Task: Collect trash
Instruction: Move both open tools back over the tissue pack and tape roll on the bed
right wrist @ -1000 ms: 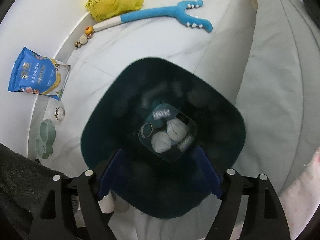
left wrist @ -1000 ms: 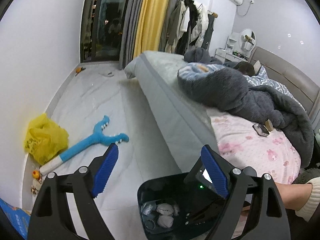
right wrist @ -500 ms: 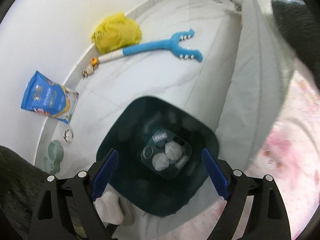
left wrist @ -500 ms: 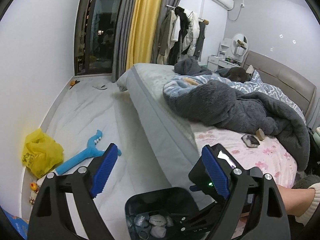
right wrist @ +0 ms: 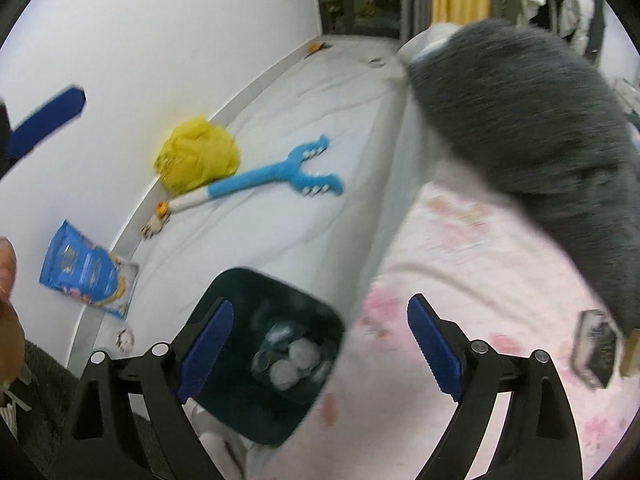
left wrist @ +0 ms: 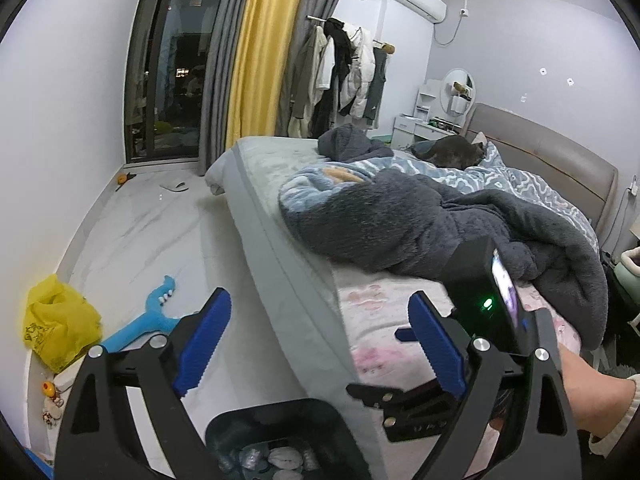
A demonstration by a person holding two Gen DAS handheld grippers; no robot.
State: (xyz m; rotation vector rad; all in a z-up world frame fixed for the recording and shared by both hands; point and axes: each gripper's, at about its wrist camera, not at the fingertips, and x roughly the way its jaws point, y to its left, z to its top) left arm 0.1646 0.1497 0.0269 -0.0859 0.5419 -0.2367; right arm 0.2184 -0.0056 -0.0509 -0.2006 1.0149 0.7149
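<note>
Two open grippers (right wrist: 316,344) above bin (right wrist: 240,412)

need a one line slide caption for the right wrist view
Open right hand-held gripper above a dark bin of crumpled trash beside the bed.

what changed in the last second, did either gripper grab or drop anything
The right gripper lifted away from the dark bin and swung toward the bed, its jaws just opening wider, nothing between them. The left gripper rose too, open and empty. The trash in the bin stayed put.
</note>
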